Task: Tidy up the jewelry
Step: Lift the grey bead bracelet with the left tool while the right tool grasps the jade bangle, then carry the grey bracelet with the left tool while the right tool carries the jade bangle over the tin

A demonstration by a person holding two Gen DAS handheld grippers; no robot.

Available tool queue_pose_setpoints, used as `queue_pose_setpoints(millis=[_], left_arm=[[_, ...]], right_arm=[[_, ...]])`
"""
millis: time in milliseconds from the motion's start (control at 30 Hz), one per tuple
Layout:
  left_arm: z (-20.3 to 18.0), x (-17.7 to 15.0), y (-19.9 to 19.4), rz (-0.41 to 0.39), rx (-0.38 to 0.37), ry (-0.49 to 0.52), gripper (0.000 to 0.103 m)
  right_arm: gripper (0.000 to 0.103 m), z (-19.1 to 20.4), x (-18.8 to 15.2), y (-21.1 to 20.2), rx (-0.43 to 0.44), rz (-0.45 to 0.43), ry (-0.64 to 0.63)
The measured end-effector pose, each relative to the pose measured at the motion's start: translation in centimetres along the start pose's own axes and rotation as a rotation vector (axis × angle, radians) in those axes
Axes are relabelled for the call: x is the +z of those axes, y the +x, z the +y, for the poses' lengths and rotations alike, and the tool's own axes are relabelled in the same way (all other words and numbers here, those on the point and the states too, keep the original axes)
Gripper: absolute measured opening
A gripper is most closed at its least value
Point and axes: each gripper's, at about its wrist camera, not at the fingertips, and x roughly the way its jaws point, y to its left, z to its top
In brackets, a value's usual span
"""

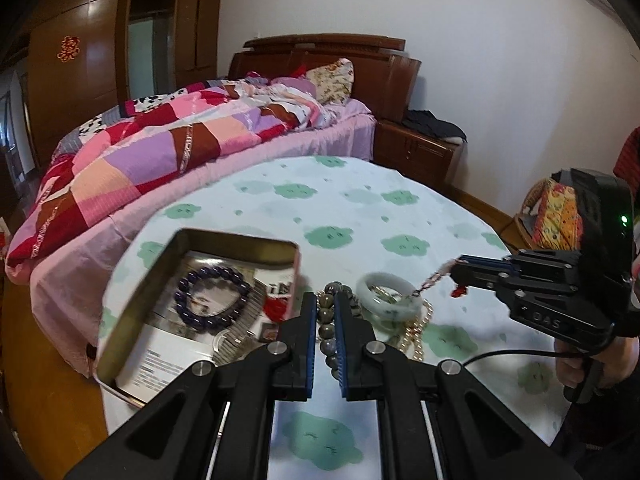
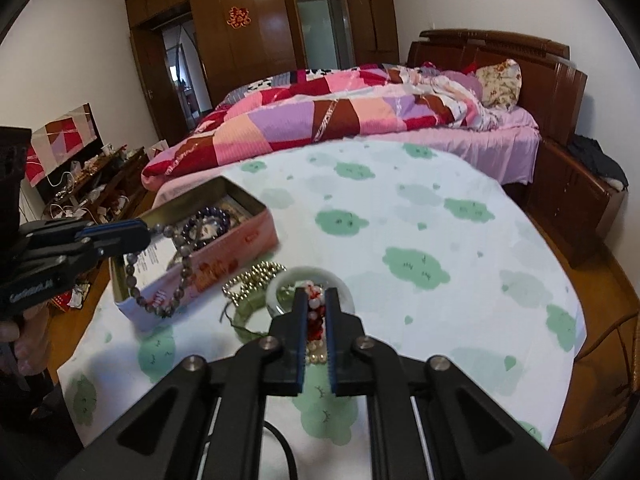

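Right wrist alone shows left tool clenching grey beads; right tool grips a red charm.

White walls, wooden floor. Dark wooden wardrobe behind bed with patchwork quilt; nightstand beside headboard.

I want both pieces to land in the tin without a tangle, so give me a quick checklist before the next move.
1. Left gripper shut on the grey-green round-bead bracelet: ok.
2. Right gripper shut on the red-and-white beaded string: ok.
3. Open rectangular metal tin has room beside the dark purple bead bracelet: ok.
4. Grey-green bracelet hangs clear of the tin's wall: not ok, it drapes over it.
5. Red-and-white string free of the pale jade bangle and pearl strand: cannot tell.
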Motion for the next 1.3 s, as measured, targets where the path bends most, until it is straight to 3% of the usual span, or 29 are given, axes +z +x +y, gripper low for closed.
queue_pose_setpoints(millis=[800, 1300], left_arm=[[3.1, 1.4, -1.7, -0.060, 0.052, -0.060, 0.008], [4.6, 1.7, -1.9, -0.074, 0.091, -0.085, 0.008]], right_arm=[[0.010, 2.3, 3.5, -1.9, 0.010, -0.092, -0.065], [0.010, 5.2, 5.0, -1.3, 0.039, -0.092, -0.134]])
